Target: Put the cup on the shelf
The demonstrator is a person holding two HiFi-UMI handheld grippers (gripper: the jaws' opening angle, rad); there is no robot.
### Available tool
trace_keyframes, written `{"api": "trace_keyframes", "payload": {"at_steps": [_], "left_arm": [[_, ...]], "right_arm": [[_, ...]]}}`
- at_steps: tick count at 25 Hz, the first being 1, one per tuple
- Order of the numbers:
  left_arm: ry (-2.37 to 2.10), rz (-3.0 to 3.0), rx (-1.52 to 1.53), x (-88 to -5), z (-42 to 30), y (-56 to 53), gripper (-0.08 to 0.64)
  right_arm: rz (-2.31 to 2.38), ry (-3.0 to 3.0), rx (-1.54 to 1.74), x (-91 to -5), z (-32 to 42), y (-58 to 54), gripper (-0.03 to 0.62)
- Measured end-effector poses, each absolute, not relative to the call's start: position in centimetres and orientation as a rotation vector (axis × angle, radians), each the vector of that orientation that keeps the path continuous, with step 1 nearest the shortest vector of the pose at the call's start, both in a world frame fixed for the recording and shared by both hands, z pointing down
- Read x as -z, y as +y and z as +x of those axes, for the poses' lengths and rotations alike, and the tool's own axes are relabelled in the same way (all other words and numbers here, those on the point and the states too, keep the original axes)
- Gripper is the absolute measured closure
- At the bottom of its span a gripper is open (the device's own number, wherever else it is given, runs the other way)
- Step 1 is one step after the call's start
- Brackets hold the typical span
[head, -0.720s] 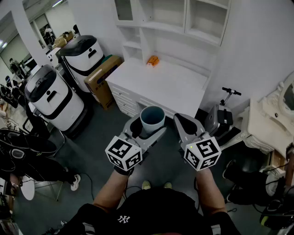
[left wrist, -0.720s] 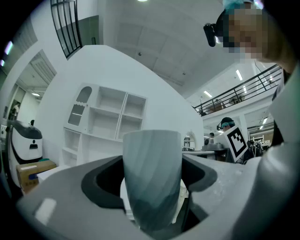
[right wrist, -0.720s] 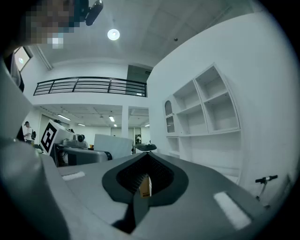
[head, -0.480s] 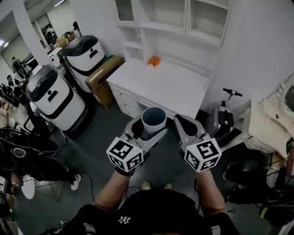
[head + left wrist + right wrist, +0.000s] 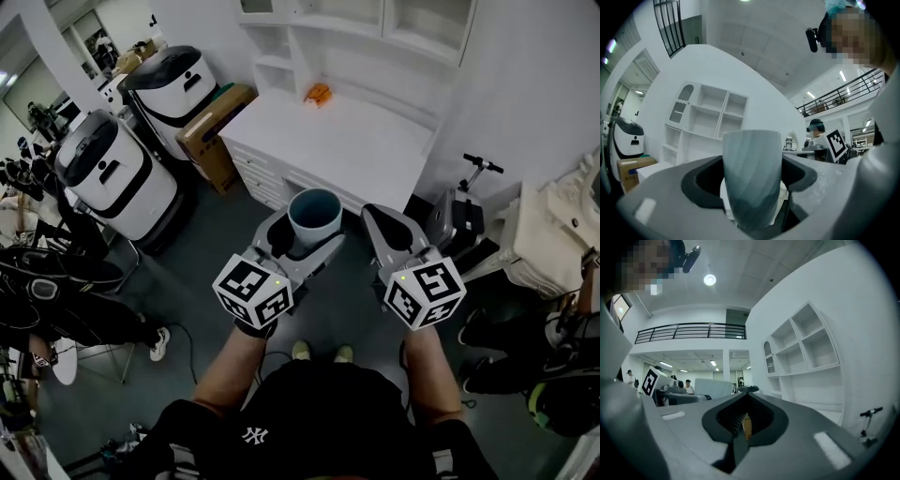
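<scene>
A pale blue-grey cup [image 5: 313,217] [image 5: 752,176] stands upright between the jaws of my left gripper [image 5: 302,246], which is shut on it over the dark floor, short of the white desk [image 5: 361,150]. The white shelf unit [image 5: 375,23] [image 5: 705,119] [image 5: 806,350] rises behind the desk, its cubbies open. My right gripper [image 5: 386,228] [image 5: 745,423] hovers beside the left one, shut, with nothing held between its jaws.
A small orange object [image 5: 319,93] lies at the back of the desk. Two white-and-black machines [image 5: 117,173] and a cardboard box [image 5: 214,141] stand to the left. A scooter [image 5: 464,220] leans at the right of the desk. Black bags [image 5: 56,281] crowd the left floor.
The view has shifted toward the desk; desk and shelf sit higher in the frame. Both grippers keep their pose, the cup still held in the left.
</scene>
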State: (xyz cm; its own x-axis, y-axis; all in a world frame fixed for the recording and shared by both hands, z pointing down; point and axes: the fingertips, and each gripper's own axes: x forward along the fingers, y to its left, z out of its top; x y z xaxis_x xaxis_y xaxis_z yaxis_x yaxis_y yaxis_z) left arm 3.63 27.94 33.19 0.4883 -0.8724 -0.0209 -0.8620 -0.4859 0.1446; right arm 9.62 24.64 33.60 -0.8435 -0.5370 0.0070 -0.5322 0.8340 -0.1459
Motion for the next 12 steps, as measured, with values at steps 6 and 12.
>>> {"api": "trace_keyframes", "payload": {"at_steps": [6, 12], "left_arm": [[-1.541, 2.595, 0.124, -33.4, 5.1, 27.7, 0.190], [-1.572, 2.568, 0.134, -33.8, 5.7, 27.7, 0.189]], "right_arm": [[-0.843, 2.841, 0.436, -33.6, 11.9, 24.4, 0.567], [-0.823, 2.872, 0.378, -33.8, 13.0, 24.3, 0.568]]}}
